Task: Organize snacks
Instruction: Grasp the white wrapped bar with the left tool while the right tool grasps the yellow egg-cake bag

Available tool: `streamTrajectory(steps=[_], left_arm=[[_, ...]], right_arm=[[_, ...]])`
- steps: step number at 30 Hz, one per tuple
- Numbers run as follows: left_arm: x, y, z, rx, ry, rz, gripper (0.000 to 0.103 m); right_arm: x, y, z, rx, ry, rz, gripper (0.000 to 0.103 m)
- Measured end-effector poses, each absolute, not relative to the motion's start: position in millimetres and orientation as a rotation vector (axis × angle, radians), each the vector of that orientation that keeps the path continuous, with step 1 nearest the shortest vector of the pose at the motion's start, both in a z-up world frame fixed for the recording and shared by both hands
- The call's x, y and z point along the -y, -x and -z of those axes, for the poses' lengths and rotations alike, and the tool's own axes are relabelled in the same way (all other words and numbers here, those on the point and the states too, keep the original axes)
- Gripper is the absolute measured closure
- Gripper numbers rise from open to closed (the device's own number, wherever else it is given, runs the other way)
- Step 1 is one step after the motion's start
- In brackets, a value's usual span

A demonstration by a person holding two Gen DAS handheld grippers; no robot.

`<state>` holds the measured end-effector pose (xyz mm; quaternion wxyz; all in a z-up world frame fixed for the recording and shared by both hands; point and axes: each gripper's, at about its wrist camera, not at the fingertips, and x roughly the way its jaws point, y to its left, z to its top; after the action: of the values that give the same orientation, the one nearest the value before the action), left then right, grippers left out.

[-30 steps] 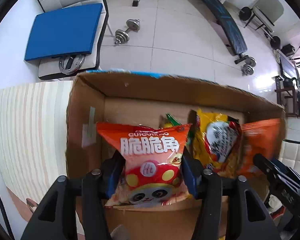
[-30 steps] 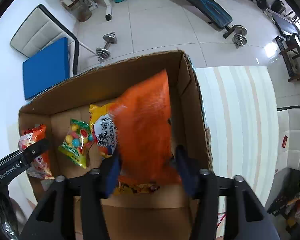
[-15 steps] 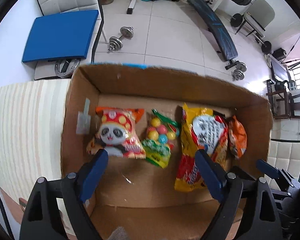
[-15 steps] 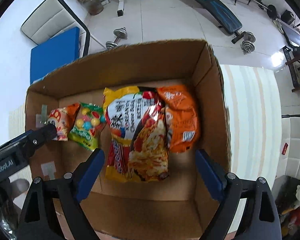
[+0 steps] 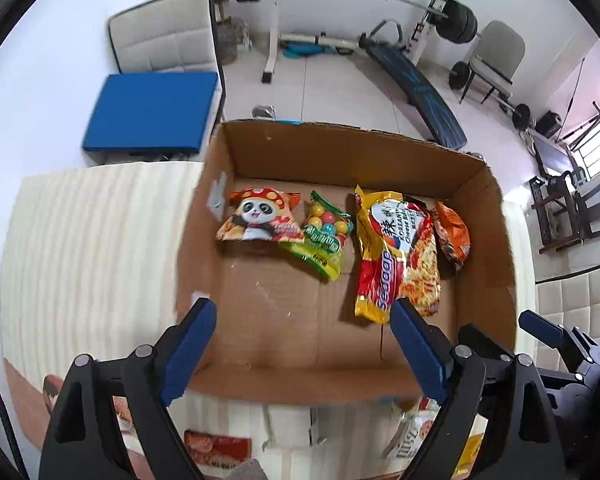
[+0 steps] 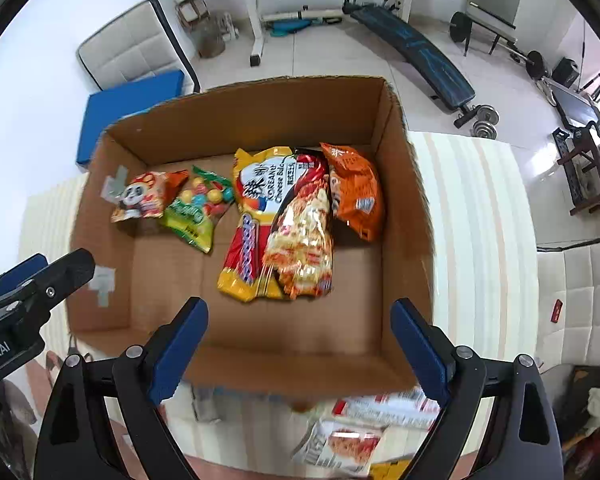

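An open cardboard box point(image 5: 332, 148) point(image 6: 256, 116) holds several snack bags in a row along its far side: a panda bag point(image 5: 260, 220) point(image 6: 144, 196), a green candy bag point(image 5: 326, 240) point(image 6: 198, 208), a large yellow noodle bag point(image 5: 396, 252) point(image 6: 280, 224) and an orange bag point(image 5: 452, 232) point(image 6: 356, 192). My left gripper point(image 5: 304, 344) is open and empty above the box's near edge. My right gripper point(image 6: 300, 344) is open and empty above the near edge too. Each gripper shows at the edge of the other's view.
The box stands on a striped cloth point(image 5: 92, 240) point(image 6: 472, 216). More snack packets lie on the table before the box point(image 5: 216, 446) point(image 6: 340, 440). A chair with a blue cushion point(image 5: 152, 108) and gym gear point(image 5: 416, 80) stand beyond.
Both grippers let go of their bags, the left the panda bag and the right the orange bag, which now lie in the box. Both grippers opened and drew back and up.
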<state>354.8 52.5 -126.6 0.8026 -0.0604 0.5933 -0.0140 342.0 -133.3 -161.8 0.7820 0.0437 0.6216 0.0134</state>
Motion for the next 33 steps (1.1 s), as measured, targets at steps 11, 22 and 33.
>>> streamTrajectory(steps=[11, 22, 33], left_arm=[[-54, -271, 91, -1.194, 0.094, 0.035, 0.014], [-38, -175, 103, -1.255, 0.097, 0.047, 0.014], [-46, -102, 209, -1.527, 0.213, -0.150, 0.014]], right_arm=[[132, -249, 110, -1.225, -0.135, -0.026, 0.008], [170, -143, 125, -1.366, -0.366, 0.018, 0.008], [219, -70, 286, -1.702, -0.760, 0.157, 0.010]])
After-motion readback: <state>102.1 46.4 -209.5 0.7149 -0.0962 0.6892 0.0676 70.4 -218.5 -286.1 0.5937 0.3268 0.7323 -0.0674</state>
